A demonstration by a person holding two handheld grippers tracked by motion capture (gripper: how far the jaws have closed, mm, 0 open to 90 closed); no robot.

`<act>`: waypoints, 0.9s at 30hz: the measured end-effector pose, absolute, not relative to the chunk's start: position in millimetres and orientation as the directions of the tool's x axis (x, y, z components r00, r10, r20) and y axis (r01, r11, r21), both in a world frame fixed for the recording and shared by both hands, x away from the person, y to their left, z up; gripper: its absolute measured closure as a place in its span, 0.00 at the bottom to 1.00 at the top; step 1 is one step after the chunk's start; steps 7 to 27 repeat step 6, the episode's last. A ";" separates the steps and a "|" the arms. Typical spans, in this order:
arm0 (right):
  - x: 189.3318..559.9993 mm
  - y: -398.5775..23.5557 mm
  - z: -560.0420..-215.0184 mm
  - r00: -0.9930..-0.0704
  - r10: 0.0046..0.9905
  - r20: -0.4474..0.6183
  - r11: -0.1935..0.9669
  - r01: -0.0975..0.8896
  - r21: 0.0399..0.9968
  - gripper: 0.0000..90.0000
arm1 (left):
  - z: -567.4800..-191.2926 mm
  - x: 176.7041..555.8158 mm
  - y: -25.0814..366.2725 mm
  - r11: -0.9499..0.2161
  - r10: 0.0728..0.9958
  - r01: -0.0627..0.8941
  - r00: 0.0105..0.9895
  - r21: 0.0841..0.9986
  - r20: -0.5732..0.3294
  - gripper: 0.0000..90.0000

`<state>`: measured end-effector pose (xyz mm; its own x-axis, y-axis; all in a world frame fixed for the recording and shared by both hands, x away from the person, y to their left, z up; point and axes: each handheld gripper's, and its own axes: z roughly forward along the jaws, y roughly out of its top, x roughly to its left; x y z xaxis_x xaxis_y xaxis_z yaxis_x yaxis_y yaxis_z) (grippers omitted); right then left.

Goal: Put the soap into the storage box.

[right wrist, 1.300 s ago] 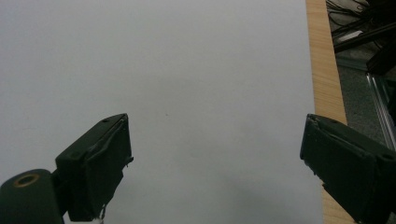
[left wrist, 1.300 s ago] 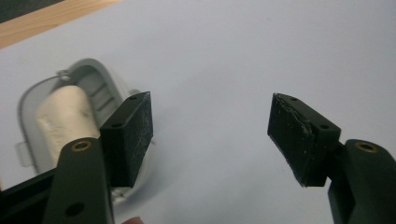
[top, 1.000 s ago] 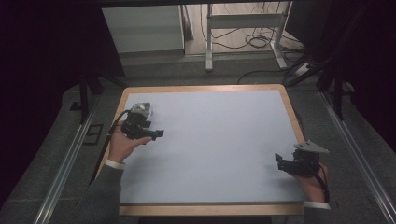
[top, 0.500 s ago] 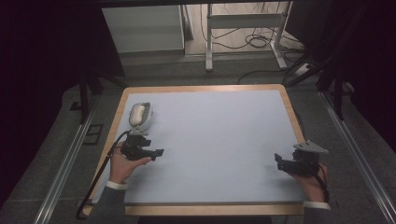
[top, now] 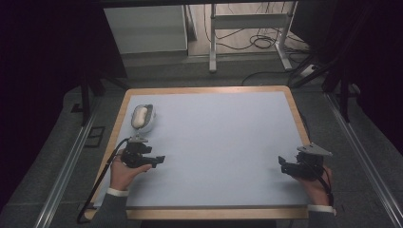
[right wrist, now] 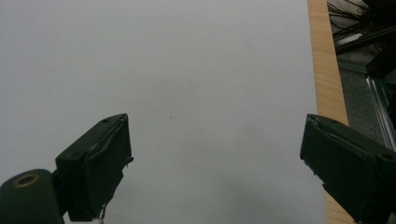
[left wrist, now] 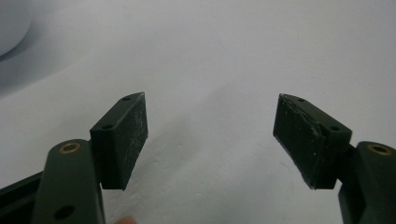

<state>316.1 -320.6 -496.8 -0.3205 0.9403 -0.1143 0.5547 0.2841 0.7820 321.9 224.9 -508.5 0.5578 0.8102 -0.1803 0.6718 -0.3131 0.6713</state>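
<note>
Left gripper [top: 159, 159] rests low over the table [top: 209, 90], jaws spread wide with nothing between them; they have just been opening. Its own view confirms bare grey surface between the pads [left wrist: 133, 135]. Computer mouse [top: 141, 117] lies on the table near the far left corner, beyond the left gripper and apart from it. Right gripper [top: 281, 165] sits near the table's right edge, jaws likewise wide apart and holding nothing, fingertips [right wrist: 100, 161] over bare surface.
</note>
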 end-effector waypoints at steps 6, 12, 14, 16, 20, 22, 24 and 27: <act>315.2 -316.4 -495.4 -0.338 0.935 -0.106 0.285 0.541 0.791 0.10 | -508.5 321.7 225.0 -0.320 0.806 0.672 0.564 0.668 -0.182 0.29; 315.2 -316.4 -495.4 -0.338 0.935 -0.106 0.285 0.541 0.791 0.10 | -508.5 321.7 225.0 -0.320 0.806 0.672 0.564 0.668 -0.182 0.29; 315.2 -316.4 -495.4 -0.338 0.935 -0.106 0.285 0.541 0.791 0.10 | -508.5 321.7 225.0 -0.320 0.806 0.672 0.564 0.668 -0.182 0.29; 315.2 -316.4 -495.4 -0.338 0.935 -0.106 0.285 0.541 0.791 0.10 | -508.5 321.7 225.0 -0.320 0.806 0.672 0.564 0.668 -0.182 0.29; 315.2 -316.4 -495.4 -0.338 0.935 -0.106 0.285 0.541 0.791 0.10 | -508.5 321.7 225.0 -0.320 0.806 0.672 0.564 0.668 -0.182 0.29; 315.2 -316.4 -495.4 -0.338 0.935 -0.106 0.285 0.541 0.791 0.10 | -508.5 321.7 225.0 -0.320 0.806 0.672 0.564 0.668 -0.182 0.29; 315.2 -316.4 -495.4 -0.338 0.935 -0.106 0.285 0.541 0.791 0.10 | -508.5 321.7 225.0 -0.320 0.806 0.672 0.564 0.668 -0.182 0.29; 315.2 -316.4 -495.4 -0.338 0.935 -0.106 0.285 0.541 0.791 0.10 | -508.5 321.7 225.0 -0.320 0.806 0.672 0.564 0.668 -0.182 0.29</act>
